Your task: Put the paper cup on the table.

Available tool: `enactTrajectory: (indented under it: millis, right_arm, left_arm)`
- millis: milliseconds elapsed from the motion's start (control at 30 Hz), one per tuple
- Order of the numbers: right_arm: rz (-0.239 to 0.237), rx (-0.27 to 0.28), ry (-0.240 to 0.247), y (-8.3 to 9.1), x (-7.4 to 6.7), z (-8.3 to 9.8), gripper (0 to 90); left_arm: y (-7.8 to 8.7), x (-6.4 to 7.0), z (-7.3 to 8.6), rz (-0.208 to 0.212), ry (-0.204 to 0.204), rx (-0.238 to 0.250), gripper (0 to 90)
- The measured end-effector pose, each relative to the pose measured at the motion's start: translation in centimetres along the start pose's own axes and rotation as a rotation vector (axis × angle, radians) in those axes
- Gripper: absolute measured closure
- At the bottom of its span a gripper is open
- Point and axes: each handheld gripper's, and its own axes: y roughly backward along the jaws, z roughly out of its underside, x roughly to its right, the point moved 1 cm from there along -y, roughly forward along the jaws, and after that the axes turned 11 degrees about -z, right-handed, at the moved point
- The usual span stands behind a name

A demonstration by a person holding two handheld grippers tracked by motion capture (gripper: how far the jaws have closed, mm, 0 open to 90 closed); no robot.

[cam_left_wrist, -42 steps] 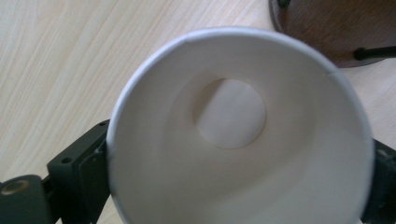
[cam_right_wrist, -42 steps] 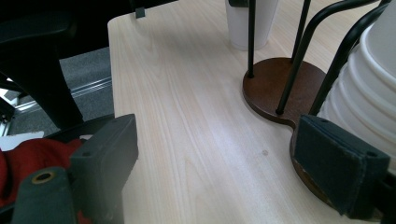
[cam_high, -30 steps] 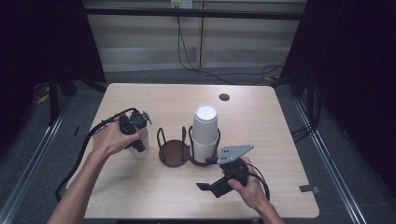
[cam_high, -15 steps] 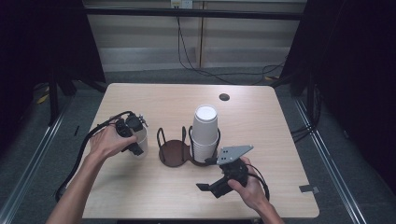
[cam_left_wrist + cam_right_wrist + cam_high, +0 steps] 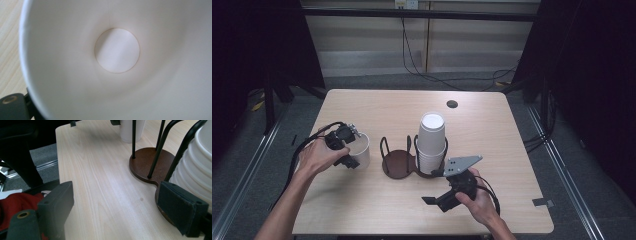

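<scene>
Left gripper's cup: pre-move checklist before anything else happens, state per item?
1. Single cup stands upright on the table, left of the holder: ok.
2. Left gripper at the cup's rim; its jaws have just been closing, but whether the pads press the wall: cannot tell.
3. Cup inside is empty in the left gripper view: ok.
4. Left ring of the holder is free: ok.
5. Stack of cups sits in the right ring, upright: ok.
6. Right gripper open, holding nothing, low over the table beside the holder base: ok.
</scene>
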Motion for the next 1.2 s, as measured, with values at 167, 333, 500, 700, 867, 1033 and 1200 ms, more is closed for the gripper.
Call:
enactTrajectory:
  millis: [167,333,500,700,867,1033,1200]
  right_arm:
    - [0.002,-0.001,-0.001,0.0,0.1,0.0,14.0]
    - [0.007,0.004,-0.001,0.1,0.1,0.1,14.0]
    - [0.010,0.005,-0.006,0.2,0.1,0.1,14.0]
    - [0.016,0.005,-0.009,0.2,0.1,0.2,14.0]
    - [0.025,0.012,-0.008,0.3,0.1,0.2,14.1]
    - [0.038,0.021,-0.012,0.5,0.2,0.3,14.1]
    - [0.050,0.033,-0.016,0.6,0.1,0.3,14.0]
  left_arm:
    - [0.5,-0.2,1.3,0.000,0.013,0.041,7.5]
    - [1.1,-0.1,2.5,0.006,0.025,0.091,14.4]
    - [1.8,0.0,3.9,0.001,0.043,0.136,14.6]
    - [2.6,0.5,5.7,-0.014,0.087,0.205,15.6]
    - [2.9,0.9,6.6,-0.014,0.116,0.258,16.0]
    - [3.5,1.9,7.7,-0.039,0.185,0.335,16.9]
    - [4.0,3.2,8.7,-0.016,0.212,0.413,17.1]
